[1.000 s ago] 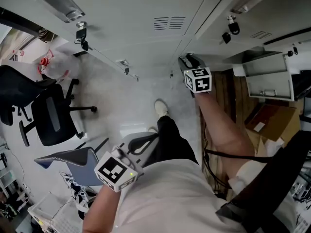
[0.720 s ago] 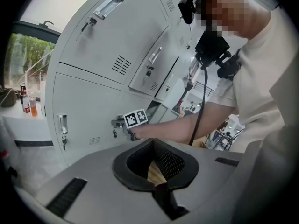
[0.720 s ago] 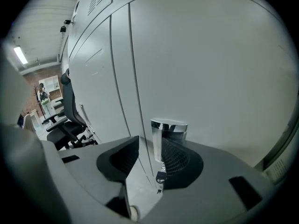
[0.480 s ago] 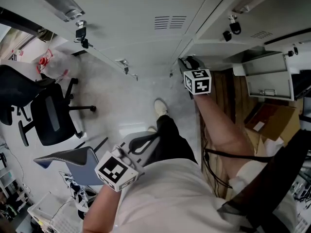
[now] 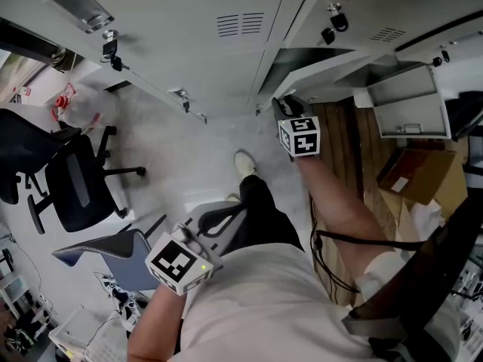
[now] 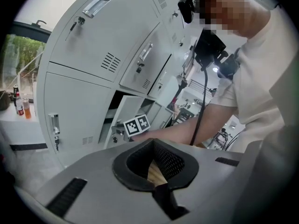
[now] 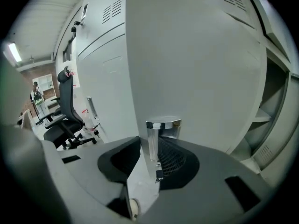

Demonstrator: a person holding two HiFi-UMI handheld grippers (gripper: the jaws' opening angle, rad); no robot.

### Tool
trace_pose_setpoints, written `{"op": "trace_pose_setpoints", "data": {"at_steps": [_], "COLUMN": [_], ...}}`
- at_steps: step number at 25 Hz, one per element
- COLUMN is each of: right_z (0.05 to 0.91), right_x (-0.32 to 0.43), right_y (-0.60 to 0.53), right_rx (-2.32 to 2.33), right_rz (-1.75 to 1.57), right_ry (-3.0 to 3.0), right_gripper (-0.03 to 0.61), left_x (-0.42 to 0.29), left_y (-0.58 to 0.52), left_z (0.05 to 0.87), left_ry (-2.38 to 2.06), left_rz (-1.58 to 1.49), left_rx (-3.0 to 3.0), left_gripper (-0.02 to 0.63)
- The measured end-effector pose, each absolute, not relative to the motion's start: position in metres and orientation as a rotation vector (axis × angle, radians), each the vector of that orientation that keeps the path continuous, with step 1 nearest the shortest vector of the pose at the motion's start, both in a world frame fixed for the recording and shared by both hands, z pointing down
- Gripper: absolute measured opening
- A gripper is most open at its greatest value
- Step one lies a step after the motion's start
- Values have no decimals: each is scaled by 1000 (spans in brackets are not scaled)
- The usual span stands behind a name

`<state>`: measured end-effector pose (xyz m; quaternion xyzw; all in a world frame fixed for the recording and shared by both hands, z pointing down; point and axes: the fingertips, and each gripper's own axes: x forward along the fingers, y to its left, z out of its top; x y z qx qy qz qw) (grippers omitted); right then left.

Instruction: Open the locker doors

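— Pale grey sheet-metal lockers (image 5: 189, 6) fill the top of the head view. Which panel belongs to the task?

— The pale grey metal locker door (image 7: 196, 64) in the lower tier, right of centre. It stands partly swung out from its frame. In the right gripper view, the open compartment (image 7: 268, 111) with its shelf shows to the door's right.

— Where does the right gripper (image 7: 159, 139) stand?

— At the door's free edge. The panel runs between the two jaws, and the door's polished chrome handle (image 7: 163, 125) lies against the right-hand black ribbed pad (image 7: 170, 157). The jaws are set wide and are closing on the door edge, so the door is held. In the head view the person's bare right forearm (image 5: 339, 210) reaches from the body to that gripper.

— And the left gripper (image 6: 152, 141)?

— It hangs beside the person's body, well apart from the lockers. Its jaws meet at the tips with nothing gripped. Only a tan sliver of background shows through the hollow between the pads.

— What else lies in the field?

— At left, a black office swivel chair (image 5: 72, 179) stands on the pale speckled floor (image 5: 173, 149). The person's pale shoe (image 5: 245, 164) is at centre. A brown wood-grain surface (image 5: 343, 142) lies beside the forearm, and a brown cardboard box (image 5: 411, 172) sits at right. The vented door (image 5: 241, 25) to the left of the opened one is shut.
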<state>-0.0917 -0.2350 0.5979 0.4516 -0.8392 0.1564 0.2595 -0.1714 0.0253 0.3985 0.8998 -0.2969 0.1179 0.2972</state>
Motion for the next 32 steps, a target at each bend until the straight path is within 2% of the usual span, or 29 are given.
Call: {"op": "trace_pose_setpoints", "data": {"at_steps": [17, 32], "right_z": [601, 605], "right_x": [-30, 56], "right_y": [-163, -112], "right_rx": [1297, 1412], "right_rz": [478, 533], "right_ry": [-2185, -2053], "right_gripper": [104, 46], "left_x": [-135, -101], "left_y": [48, 58], "left_z": [388, 386], "left_ry": [-643, -484], "left_rz": [333, 364], "left_rx": [2476, 2537], "left_gripper": [11, 11]}}
